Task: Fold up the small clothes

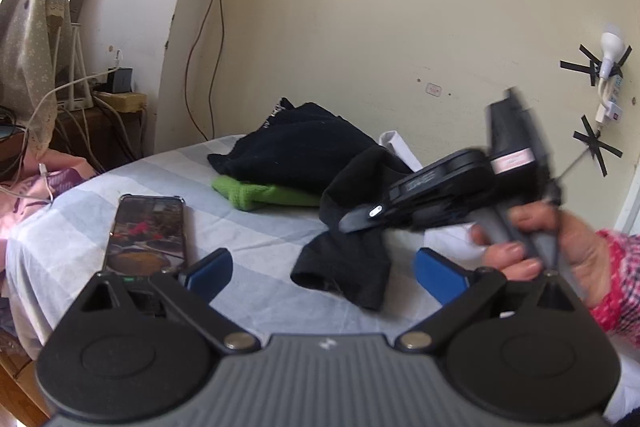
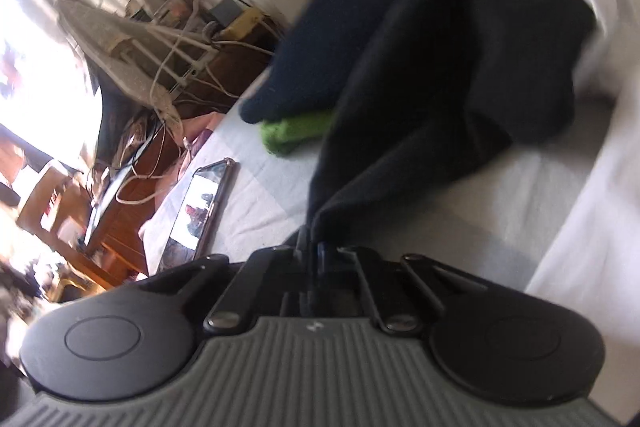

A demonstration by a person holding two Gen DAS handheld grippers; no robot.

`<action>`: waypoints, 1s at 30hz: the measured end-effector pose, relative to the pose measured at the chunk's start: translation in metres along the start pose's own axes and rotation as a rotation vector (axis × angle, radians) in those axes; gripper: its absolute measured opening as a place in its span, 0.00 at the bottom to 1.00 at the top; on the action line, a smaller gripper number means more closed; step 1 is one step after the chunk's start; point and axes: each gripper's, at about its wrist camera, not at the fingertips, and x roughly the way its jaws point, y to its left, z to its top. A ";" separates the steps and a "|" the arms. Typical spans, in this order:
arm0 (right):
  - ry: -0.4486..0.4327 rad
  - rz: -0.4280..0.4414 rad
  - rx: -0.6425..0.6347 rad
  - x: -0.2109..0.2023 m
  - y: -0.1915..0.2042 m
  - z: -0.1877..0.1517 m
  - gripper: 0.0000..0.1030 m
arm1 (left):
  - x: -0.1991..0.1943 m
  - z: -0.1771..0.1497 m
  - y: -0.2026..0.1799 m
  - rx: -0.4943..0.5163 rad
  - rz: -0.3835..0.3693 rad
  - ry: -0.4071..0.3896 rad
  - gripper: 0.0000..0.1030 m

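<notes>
Right now your work surface is a bed (image 1: pixel 132 187) under a pale blue-and-white striped sheet, pushed against a cream wall. Toward its far edge by the wall lies a heap of dark navy clothes (image 1: pixel 296 147), and a bright green knitted piece (image 1: pixel 260 193) pokes out from under the heap's near side. Just in front of that heap sits the black garment (image 1: pixel 344 255) you are working on: one end rests on the sheet near the middle of the bed, and the other is lifted off it.

Your right gripper (image 2: pixel 314 243) has its jaws pinched fully together on an edge of that black garment, and the cloth stretches away from the fingers toward the heap. The left-wrist view shows your right hand (image 1: pixel 532 247), in a pink patterned sleeve, wrapped around the gripper's handle.

Your left gripper (image 1: pixel 324 273) hovers over the near side of the bed with its blue pads (image 1: pixel 210 267) spread wide and nothing between them.

A smartphone (image 1: pixel 148 235) lies screen-up near the left edge.
</notes>
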 end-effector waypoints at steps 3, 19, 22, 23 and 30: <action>-0.086 0.023 -0.063 -0.053 0.009 0.021 0.05 | 0.005 0.009 0.004 -0.034 -0.007 -0.002 0.97; -0.495 -0.783 0.176 -0.364 -0.201 -0.017 0.62 | 0.188 0.095 -0.131 0.056 -0.171 0.151 0.94; -0.515 -0.716 0.257 -0.371 -0.227 -0.059 0.62 | 0.247 0.095 -0.169 0.054 -0.176 0.229 0.91; -0.519 -0.700 0.278 -0.367 -0.231 -0.066 0.62 | 0.263 0.093 -0.182 0.071 -0.172 0.246 0.90; -0.464 -0.722 0.256 -0.349 -0.250 -0.085 0.67 | 0.327 0.048 -0.230 0.219 -0.131 0.405 0.30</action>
